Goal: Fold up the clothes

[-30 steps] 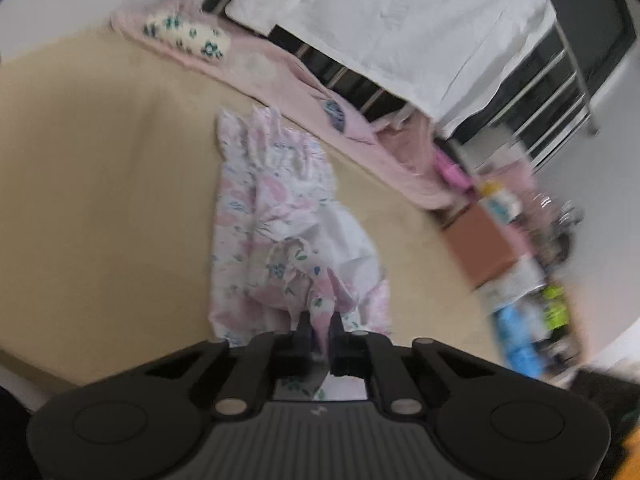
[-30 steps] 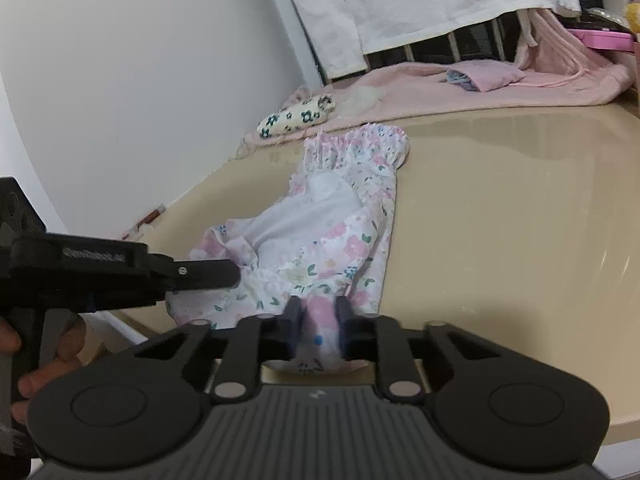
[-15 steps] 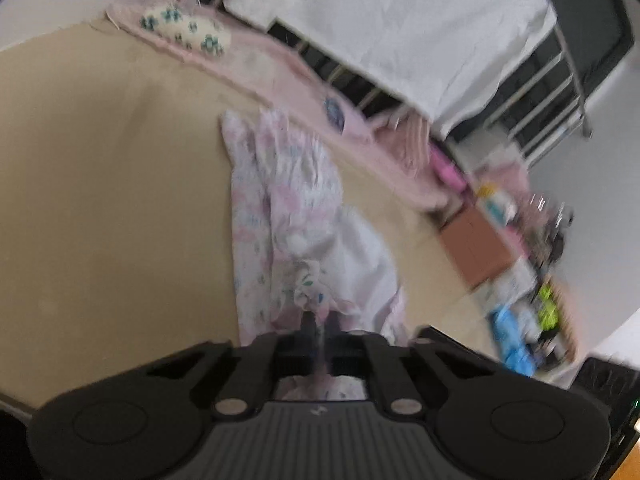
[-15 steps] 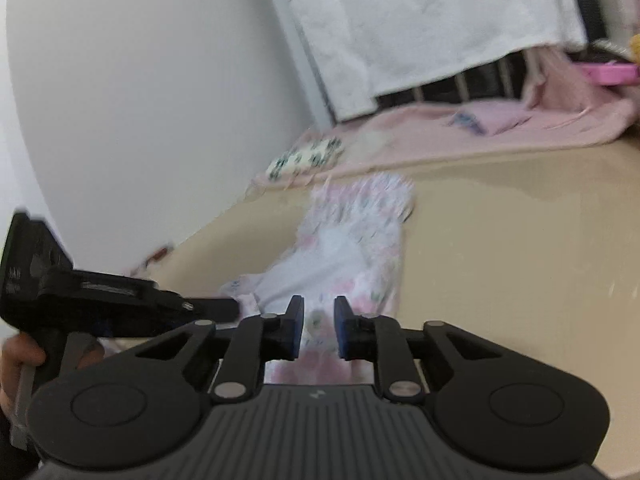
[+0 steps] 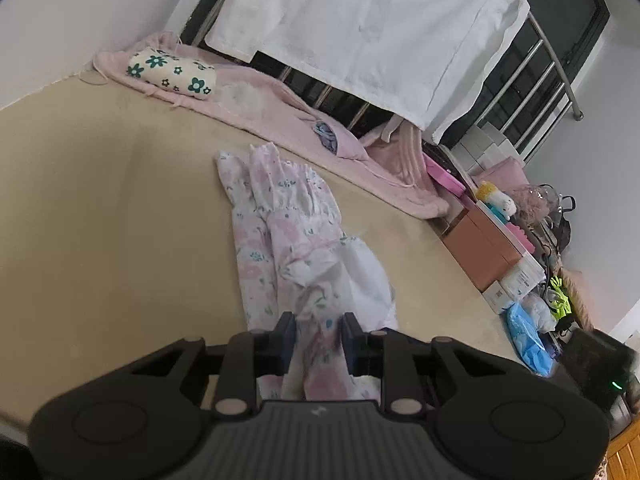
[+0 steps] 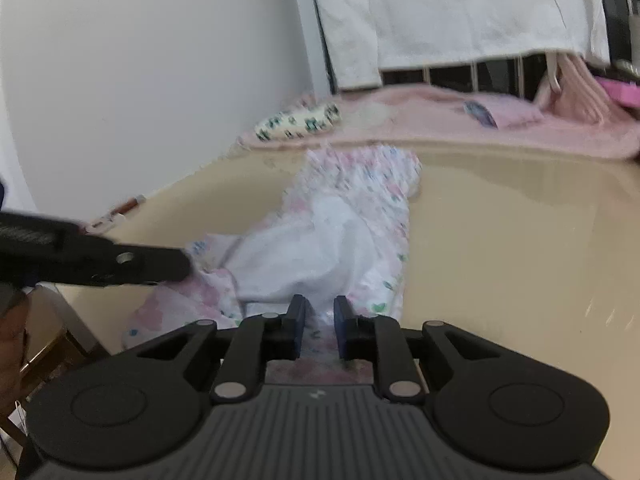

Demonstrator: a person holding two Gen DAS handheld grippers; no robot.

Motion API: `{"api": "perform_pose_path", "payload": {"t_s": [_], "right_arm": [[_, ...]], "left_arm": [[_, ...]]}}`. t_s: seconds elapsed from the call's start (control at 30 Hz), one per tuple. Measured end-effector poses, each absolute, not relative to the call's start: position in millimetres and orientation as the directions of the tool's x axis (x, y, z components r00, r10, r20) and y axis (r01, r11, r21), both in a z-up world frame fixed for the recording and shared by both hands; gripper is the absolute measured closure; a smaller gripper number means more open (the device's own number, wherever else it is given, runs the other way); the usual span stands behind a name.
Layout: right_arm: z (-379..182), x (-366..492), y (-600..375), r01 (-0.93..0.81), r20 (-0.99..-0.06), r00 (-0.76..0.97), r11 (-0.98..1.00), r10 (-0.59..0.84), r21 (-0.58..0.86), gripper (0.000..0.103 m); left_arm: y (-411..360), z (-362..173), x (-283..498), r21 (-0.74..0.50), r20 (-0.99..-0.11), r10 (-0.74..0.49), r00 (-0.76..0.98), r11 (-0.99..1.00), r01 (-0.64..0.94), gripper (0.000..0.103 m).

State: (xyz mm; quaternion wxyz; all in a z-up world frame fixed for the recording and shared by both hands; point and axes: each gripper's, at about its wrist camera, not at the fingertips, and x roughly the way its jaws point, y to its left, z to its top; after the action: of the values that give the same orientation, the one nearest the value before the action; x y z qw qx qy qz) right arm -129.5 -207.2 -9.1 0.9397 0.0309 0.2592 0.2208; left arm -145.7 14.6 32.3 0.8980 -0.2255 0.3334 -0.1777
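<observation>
The floral dress is seen lying lengthwise on the bench, rumpled, its white lining exposed; neat folding remains unfinished. Both the left tongs and right tongs are parted around its near hem, and no firm hold can be made out.

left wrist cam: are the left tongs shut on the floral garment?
No. The left tongs stand open, with the floral garment lying slack between the jaws.

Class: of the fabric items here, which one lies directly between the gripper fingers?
The pink floral garment on the beige surface; the green-flowered roll and pink blanket lie farther back.
</observation>
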Motion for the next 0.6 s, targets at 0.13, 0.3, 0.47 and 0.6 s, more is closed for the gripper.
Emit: {"api": "perform_pose_path", "payload": {"t_s": [0.13, 0.3, 0.47, 0.6], "right_arm": [[2.1, -133.3, -215.0, -0.391, -0.419, 0.799, 0.902, 0.431, 0.182, 0.085], [-10.3, -112.1, -214.9, -0.39, -0.483, 0.764, 0.902, 0.428, 0.184, 0.085], [-6.1, -120.9, -209.9, -0.457, -0.497, 0.751, 0.886, 0.435, 0.085, 0.078], [-3.2, -133.8, -214.3, -0.574, -0.511, 0.701, 0.819, 0.498, 0.011, 0.068]], "left_arm": [[7.0, 17.4, -138.6, -0.486, -0.573, -0.435, 0.695, 0.863, 0.139, 0.095], [13.7, 15.0, -141.1, -0.522, -0.556, -0.439, 0.705, 0.845, 0.114, 0.093], [28.4, 45.3, -157.6, -0.448, -0.464, -0.45, 0.763, 0.862, 0.236, 0.09], [15.7, 58.5, -167.6, -0.316, -0.435, -0.546, 0.716, 0.837, 0.447, 0.091]]}}
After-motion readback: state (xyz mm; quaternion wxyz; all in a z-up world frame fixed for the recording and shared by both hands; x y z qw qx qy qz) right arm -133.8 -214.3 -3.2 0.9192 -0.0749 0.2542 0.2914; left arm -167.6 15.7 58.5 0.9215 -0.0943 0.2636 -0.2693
